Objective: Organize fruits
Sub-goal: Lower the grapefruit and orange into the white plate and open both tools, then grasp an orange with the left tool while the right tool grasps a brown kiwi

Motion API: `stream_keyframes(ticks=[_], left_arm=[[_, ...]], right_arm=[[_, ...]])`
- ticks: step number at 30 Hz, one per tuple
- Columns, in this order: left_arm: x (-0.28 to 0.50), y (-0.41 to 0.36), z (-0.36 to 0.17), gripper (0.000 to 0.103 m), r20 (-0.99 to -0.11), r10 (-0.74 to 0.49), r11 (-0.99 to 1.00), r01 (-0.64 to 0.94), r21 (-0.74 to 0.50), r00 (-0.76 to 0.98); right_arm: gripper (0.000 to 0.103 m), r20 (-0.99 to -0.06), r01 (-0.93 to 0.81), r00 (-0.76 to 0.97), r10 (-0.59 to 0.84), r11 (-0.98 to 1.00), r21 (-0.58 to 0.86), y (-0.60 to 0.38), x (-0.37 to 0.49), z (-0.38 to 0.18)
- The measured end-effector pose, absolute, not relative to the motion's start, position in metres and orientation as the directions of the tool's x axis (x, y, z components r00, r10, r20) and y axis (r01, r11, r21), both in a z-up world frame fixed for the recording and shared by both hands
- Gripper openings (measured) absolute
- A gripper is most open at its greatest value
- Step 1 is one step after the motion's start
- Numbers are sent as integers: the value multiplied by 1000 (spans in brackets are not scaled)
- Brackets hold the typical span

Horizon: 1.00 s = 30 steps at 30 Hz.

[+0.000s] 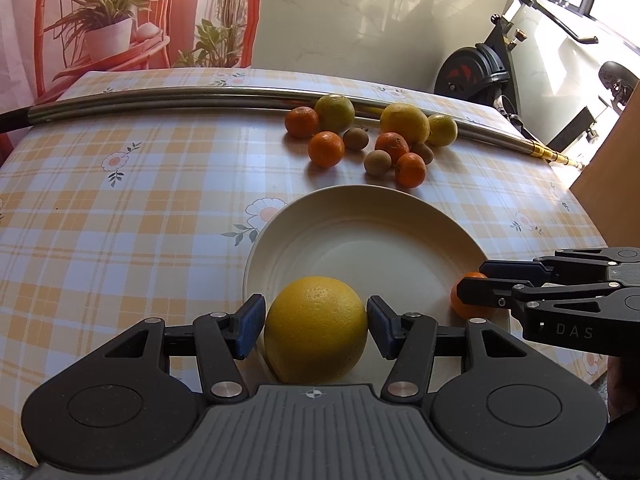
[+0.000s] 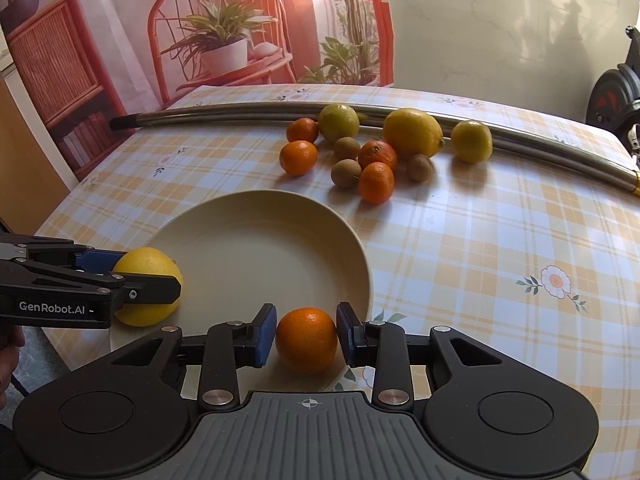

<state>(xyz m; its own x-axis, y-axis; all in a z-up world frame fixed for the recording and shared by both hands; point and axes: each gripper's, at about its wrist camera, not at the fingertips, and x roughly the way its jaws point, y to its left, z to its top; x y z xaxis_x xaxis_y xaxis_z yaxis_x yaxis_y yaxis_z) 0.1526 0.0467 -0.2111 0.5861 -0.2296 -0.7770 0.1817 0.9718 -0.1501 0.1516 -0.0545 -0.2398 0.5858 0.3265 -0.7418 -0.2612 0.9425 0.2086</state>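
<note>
My left gripper (image 1: pixel 316 326) is shut on a big yellow lemon (image 1: pixel 316 330) over the near rim of a cream plate (image 1: pixel 360 216). My right gripper (image 2: pixel 307 338) is shut on a small orange tangerine (image 2: pixel 306 340) at the plate's (image 2: pixel 256 216) near right rim. The right gripper also shows in the left wrist view (image 1: pixel 476 282) with the tangerine (image 1: pixel 462 306). The left gripper shows in the right wrist view (image 2: pixel 148 276) with the lemon (image 2: pixel 148 266). Behind the plate lies a heap of fruit: tangerines (image 2: pixel 298 157), kiwis (image 2: pixel 346 173), lemons (image 2: pixel 412 132) and a greenish citrus (image 2: pixel 338 122).
A long metal tube (image 2: pixel 240 111) lies across the back of the checked tablecloth (image 2: pixel 500 248), just behind the fruit. A brown board (image 1: pixel 616 184) stands at the table's right edge. An exercise bike (image 1: pixel 480 68) stands beyond the table.
</note>
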Motion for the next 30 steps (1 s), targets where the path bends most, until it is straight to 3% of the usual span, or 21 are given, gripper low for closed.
stream_keyframes(ticks=[22,25,30], left_arm=[[157,57,-186,60,-733,-228,974,146,-176,641],[162,62,-174,66,-719,-217,976,134,-172,660],[171,70,-156,67,-690,-201,979,129,-156,695]], right_arm=[[32,-711,-229,640,292,955,186,-68,147,-222],[32,-698,-212,656,287,958,195,-76,150,-215],[33,-679,-172,679,279,960,222,-95,158,-206]])
